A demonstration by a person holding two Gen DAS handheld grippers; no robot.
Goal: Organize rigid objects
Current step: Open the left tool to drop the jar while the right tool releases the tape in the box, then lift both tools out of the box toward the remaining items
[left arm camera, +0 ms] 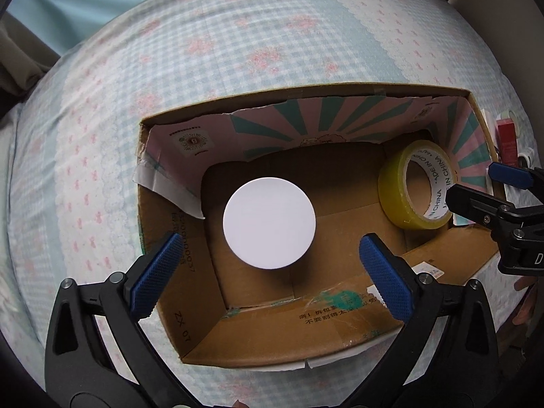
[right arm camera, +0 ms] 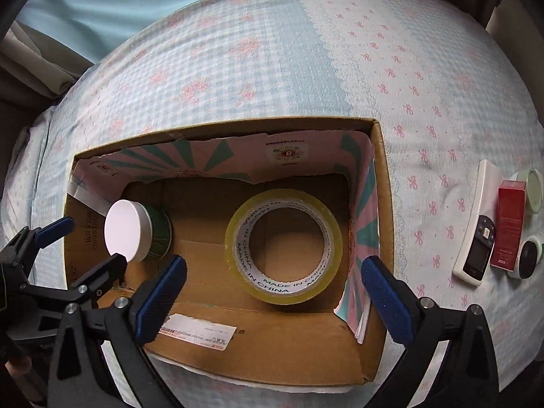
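Observation:
An open cardboard box sits on a bed. Inside it stand a green jar with a white lid on the left and a yellow tape roll on the right. My left gripper is open above the jar, which is free of the pads. My right gripper is open above the tape roll, not touching it. Each gripper shows at the edge of the other's view, the right one and the left one.
On the bedsheet right of the box lie a white remote, a red box, a pale green-lidded jar and a small white round object with a dark centre. Curtains hang beyond the bed.

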